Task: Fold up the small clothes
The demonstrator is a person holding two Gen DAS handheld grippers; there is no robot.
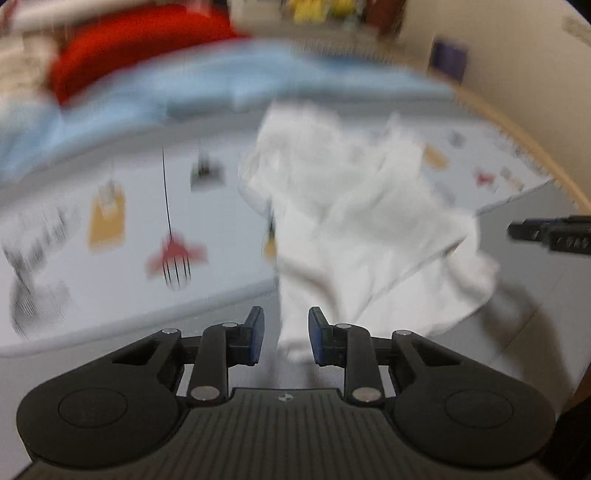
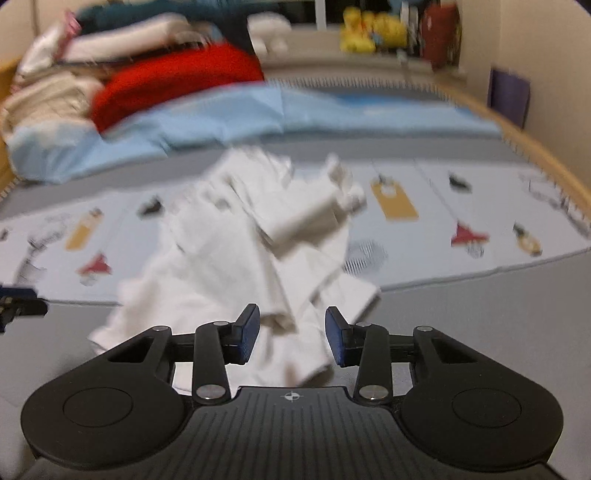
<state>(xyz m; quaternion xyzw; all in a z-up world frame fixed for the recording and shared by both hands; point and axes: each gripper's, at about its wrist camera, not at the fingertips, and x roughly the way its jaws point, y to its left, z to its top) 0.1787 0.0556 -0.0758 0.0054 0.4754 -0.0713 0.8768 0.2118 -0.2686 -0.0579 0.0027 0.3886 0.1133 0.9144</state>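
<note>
A crumpled white garment (image 1: 354, 221) lies in a heap across the edge of a patterned mat (image 1: 110, 229) and the grey floor. It also shows in the right wrist view (image 2: 251, 251). My left gripper (image 1: 286, 338) is open just in front of the garment's near edge, with cloth visible between the blue pads. My right gripper (image 2: 291, 341) is open at the garment's near edge too, holding nothing. The right gripper's tip shows at the right edge of the left wrist view (image 1: 550, 230). Both views are blurred.
A light blue blanket (image 2: 258, 114), a red cushion (image 2: 173, 81) and piled linens lie behind the mat. A curved wooden rail (image 2: 535, 147) borders the right side. Yellow toys (image 2: 365, 29) sit on a far shelf. Grey floor (image 2: 480, 325) lies near me.
</note>
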